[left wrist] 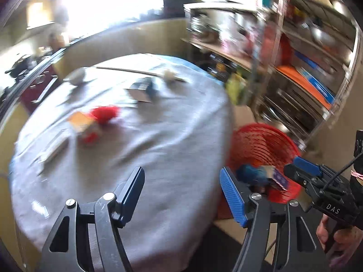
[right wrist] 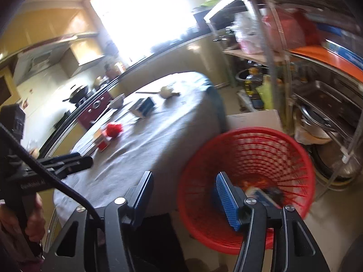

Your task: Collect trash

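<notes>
L grip (left wrist: 181,195): fingers wide apart, nothing between, over near edge of table (left wrist: 158,149)
R grip (right wrist: 183,195): fingers wide apart, holding nothing, tip at basket rim; seen from L cam at 4 o'clock, also looks open
basket (right wrist: 249,136): red mesh, on floor just beside table at 3-4 o'clock; some scraps in bottom (blue/white bits, blurred, can't ID)
trash on table: red wad (left wrist: 105,113) touching an orange/red carton (left wrist: 84,124) at 10 o'clock; grey-blue box (left wrist: 143,89) near 12; pale ball (left wrist: 169,75) far edge at 12-1; white lump (left wrist: 77,76) at 11; flat strip (left wrist: 54,151) at 9
stick (left wrist: 136,72): thin, lies along far edge, beside pale ball
step: prob between picks, both grips empty, basket partly filled, table not done
next move: reach fwd w/ one grip to nearest piece, likely strip or red wad/carton; needs low approach on wrinkled cloth, fingers astride item, squeeze, then carry to 3 o'clock & drop
risk: pinching cloth w/ flat strip; frames blurred so aim uncertain
</notes>
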Motion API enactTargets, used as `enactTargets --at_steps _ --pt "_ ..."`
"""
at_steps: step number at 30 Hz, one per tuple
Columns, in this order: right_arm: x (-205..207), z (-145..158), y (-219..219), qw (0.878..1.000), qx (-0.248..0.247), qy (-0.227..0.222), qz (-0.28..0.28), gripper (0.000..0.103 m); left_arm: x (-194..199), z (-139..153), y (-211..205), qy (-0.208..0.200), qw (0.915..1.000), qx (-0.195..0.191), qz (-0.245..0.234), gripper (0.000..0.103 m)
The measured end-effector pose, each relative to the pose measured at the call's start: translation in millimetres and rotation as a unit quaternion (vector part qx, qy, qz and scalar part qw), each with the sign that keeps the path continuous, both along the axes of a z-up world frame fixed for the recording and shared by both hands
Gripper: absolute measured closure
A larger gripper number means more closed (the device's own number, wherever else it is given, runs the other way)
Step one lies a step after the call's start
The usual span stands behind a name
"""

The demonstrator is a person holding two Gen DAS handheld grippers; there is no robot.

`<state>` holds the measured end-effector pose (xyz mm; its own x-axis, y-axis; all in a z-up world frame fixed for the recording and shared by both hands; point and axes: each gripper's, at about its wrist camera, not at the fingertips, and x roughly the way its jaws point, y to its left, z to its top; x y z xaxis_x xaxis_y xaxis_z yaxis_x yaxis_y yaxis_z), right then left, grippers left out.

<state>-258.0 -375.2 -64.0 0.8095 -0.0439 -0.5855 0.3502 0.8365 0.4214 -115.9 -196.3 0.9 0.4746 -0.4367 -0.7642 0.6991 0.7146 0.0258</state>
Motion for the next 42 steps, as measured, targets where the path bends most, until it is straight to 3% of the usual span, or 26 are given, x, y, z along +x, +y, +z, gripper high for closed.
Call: enactTargets --at_steps 10,22,27,35,42 --pt "51.6 13.7 81.6 0.995 -0.042 0.017 0.089 0.042 16.4 11.2 91.5 -0.026 0.9949 -0.025 0.094 0.031" --pt "99.2 26.3 153.2 0.982 -0.084 0.033 0.164 0.042 38.3 3.6 187.7 -0.028 0.9791 -0.046 0.196 0.031" --pt "119.9 40.2 182.9 0.976 -0.099 0.028 0.194 0.042 54.0 0.8 226.7 -0.014 0.9668 -0.067 0.246 0.031" --pt "154.5 62.5 228.3 0.967 -0.101 0.006 0.232 0.042 65.2 -0.2 257.7 -0.031 0.9547 -0.073 0.287 0.031" --pt "152.9 50.6 249.6 0.957 -0.135 0.016 0.258 0.042 76.9 -1.0 281.8 -0.040 0.9489 -0.075 0.304 0.030"
